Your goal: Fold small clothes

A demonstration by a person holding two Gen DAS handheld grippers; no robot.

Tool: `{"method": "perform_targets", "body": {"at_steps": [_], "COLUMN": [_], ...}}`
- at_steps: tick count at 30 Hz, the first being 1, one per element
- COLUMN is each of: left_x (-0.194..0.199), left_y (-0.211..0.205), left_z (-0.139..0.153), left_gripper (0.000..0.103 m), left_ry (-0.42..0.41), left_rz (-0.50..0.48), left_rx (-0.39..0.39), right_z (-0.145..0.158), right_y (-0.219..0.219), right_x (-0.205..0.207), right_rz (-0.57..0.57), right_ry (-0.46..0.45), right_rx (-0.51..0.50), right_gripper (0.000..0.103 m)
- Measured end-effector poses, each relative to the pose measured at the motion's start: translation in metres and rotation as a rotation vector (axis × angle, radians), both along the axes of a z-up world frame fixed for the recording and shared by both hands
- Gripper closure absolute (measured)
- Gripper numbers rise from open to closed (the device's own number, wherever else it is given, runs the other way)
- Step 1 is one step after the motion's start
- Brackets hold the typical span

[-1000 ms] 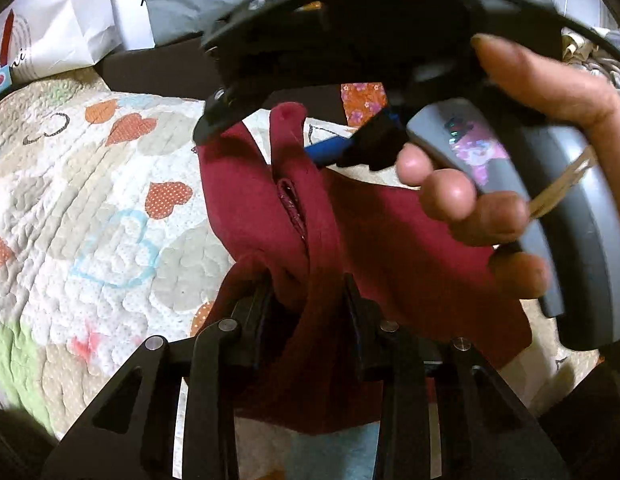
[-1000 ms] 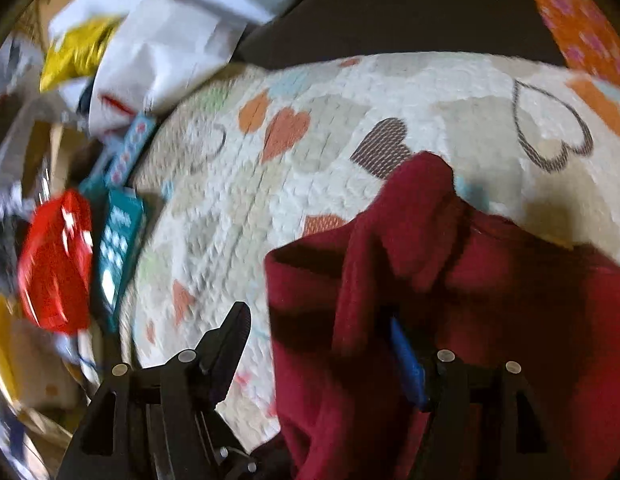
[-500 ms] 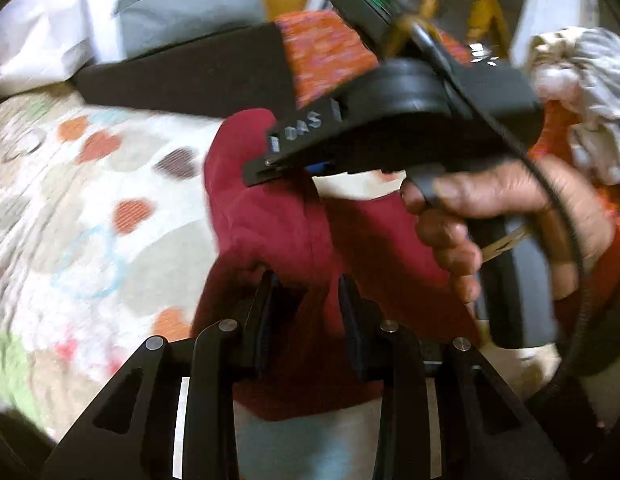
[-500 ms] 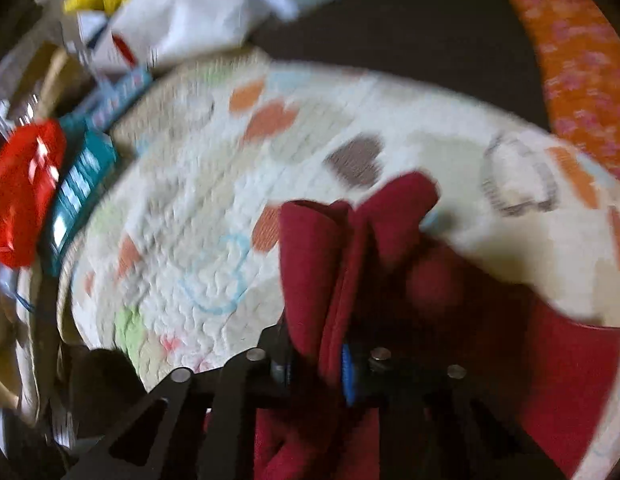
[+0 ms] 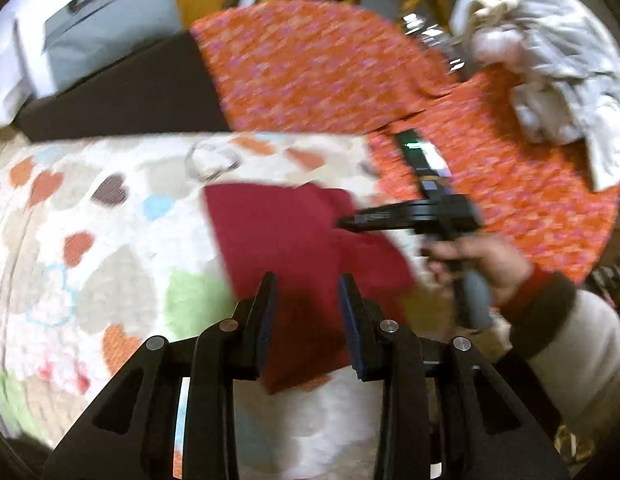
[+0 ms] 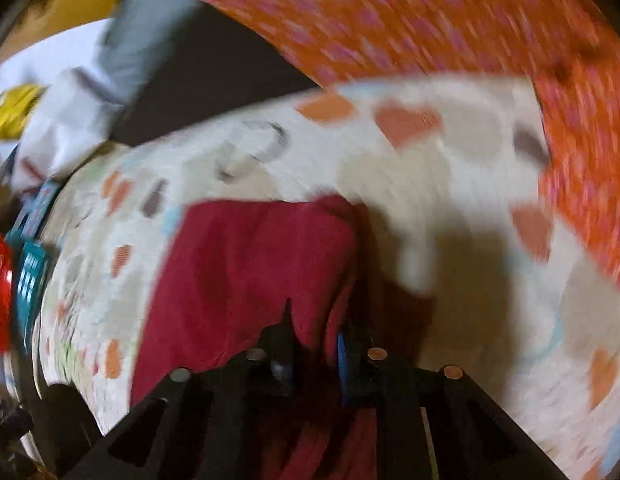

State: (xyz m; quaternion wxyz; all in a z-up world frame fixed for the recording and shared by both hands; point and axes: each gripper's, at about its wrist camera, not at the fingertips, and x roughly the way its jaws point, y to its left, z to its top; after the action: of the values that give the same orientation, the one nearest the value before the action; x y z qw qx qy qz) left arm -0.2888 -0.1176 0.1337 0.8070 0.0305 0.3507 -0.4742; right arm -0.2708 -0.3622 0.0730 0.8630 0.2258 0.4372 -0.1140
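- The dark red garment [image 5: 293, 236] lies on a quilt printed with hearts [image 5: 109, 216], folded into a rough slab with a straight edge on its left side.
- The left gripper [image 5: 305, 284] hangs above the near part of the garment. Its fingers [image 5: 265, 304] stand a narrow way apart with red cloth showing between them, but whether the pads press on that cloth I cannot tell.
- The right gripper [image 6: 314, 332] sits at the garment's right-hand edge, where a raised ridge of cloth runs up between its fingers [image 6: 283, 336]. Its jaws have just been easing open a touch from a near-shut grip, and a fold of the garment is nipped between them.
- In the left wrist view, the person's right hand [image 5: 482, 264] grips that tool's handle, a cream sleeve with a dark cuff [image 5: 550, 312] behind it.
- An orange patterned cover [image 5: 318, 68] lies beyond the quilt, with a bundle of pale crumpled cloth [image 5: 550, 68] resting on it well apart from the garment.
- The right wrist view is heavily blurred.
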Motion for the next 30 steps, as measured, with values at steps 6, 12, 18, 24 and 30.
{"method": "perform_targets", "body": {"at_steps": [6,12,18,24,30], "left_x": [0.011,0.004,0.003,0.018,0.017], "left_y": [-0.008,-0.044,-0.036,-0.027,-0.024], "left_z": [-0.018,-0.059,-0.088,-0.076,-0.071], "left_gripper": [0.073,0.073,0.073,0.073,0.070], "left_ry": [0.003,0.041,0.051,0.068,0.075], "left_rz": [-0.001,-0.070,-0.066,-0.014,0.000], "left_rx": [0.041,0.134,0.211,0.144,0.108], "right_z": [0.052,0.034,-0.001,0.016,0.010], "right_y": [0.014,0.079,0.081,0.050,0.063], "right_x": [-0.029,-0.032,-0.064,-0.100,-0.115], "right_rz": [0.001,0.229,0.216,0.023,-0.015], "right_ry": [-0.026,-0.001,0.063,-0.070,-0.050], "right_rx": [-0.162,-0.084,-0.035,0.116,0.172], "right_gripper": [0.080,0.080,0.082,0.062,0.061]}}
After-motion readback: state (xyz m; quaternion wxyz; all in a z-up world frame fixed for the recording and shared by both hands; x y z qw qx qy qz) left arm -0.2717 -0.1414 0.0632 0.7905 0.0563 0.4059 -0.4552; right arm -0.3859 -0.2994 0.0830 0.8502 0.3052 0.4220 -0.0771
